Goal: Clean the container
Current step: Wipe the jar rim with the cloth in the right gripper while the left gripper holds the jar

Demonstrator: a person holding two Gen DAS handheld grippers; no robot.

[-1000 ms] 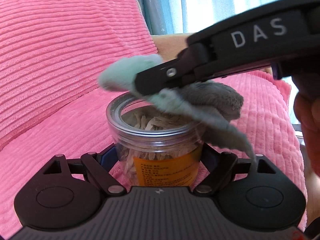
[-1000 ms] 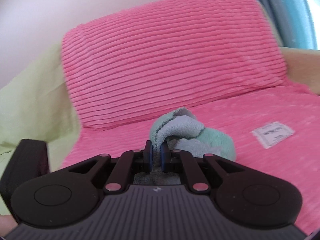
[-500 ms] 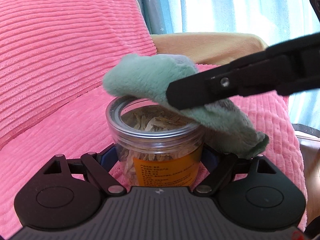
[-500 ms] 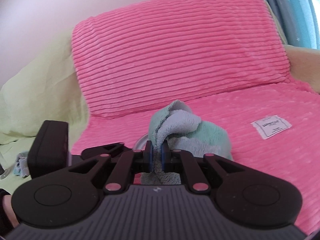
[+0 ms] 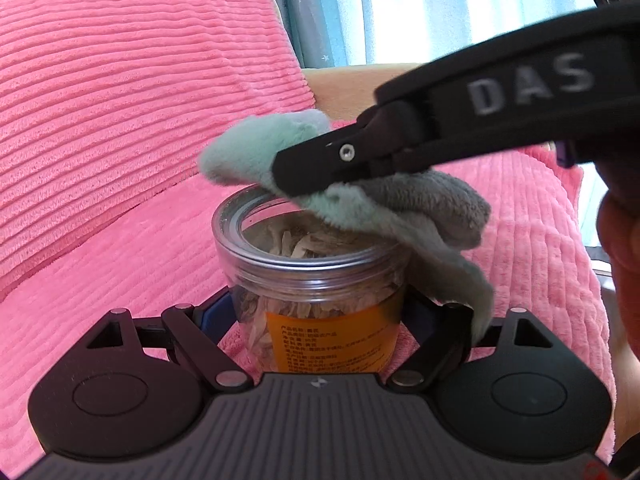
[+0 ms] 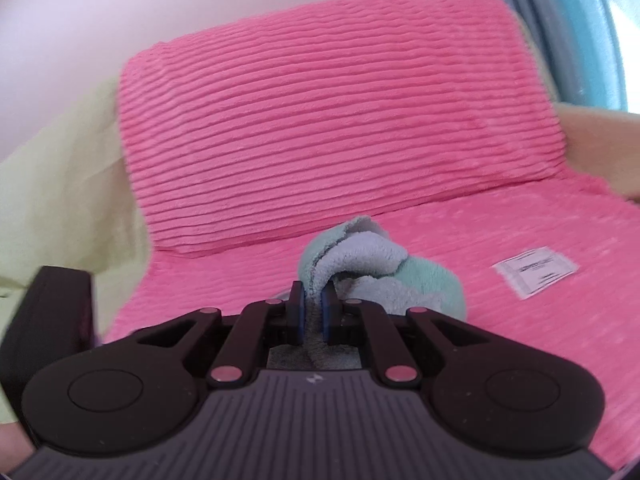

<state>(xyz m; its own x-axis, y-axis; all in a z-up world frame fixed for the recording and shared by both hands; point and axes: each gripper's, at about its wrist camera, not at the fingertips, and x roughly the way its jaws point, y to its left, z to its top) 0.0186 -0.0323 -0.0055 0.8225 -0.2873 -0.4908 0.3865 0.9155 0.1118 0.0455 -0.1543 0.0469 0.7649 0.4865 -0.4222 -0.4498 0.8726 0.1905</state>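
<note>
A clear plastic jar [image 5: 316,280] with an orange label and pale dried flakes inside stands upright between the fingers of my left gripper [image 5: 320,316], which is shut on its sides. My right gripper [image 5: 296,168] reaches in from the upper right, shut on a fluffy green and grey cloth [image 5: 360,196]. The cloth lies across the jar's right rim and hangs down its right side. In the right wrist view the cloth [image 6: 376,268] bunches out in front of my right gripper [image 6: 313,312], and it hides the jar.
A pink ribbed sofa seat [image 5: 120,272] and back cushion [image 6: 328,120] lie behind and beneath the jar. A white label patch [image 6: 536,270] lies on the seat. A curtain [image 5: 400,12] hangs at the back. A hand [image 5: 624,260] shows at the right edge.
My right gripper has swept the cloth over the jar's top, out to the right and back to the left again. The left gripper and the jar have stayed put.
</note>
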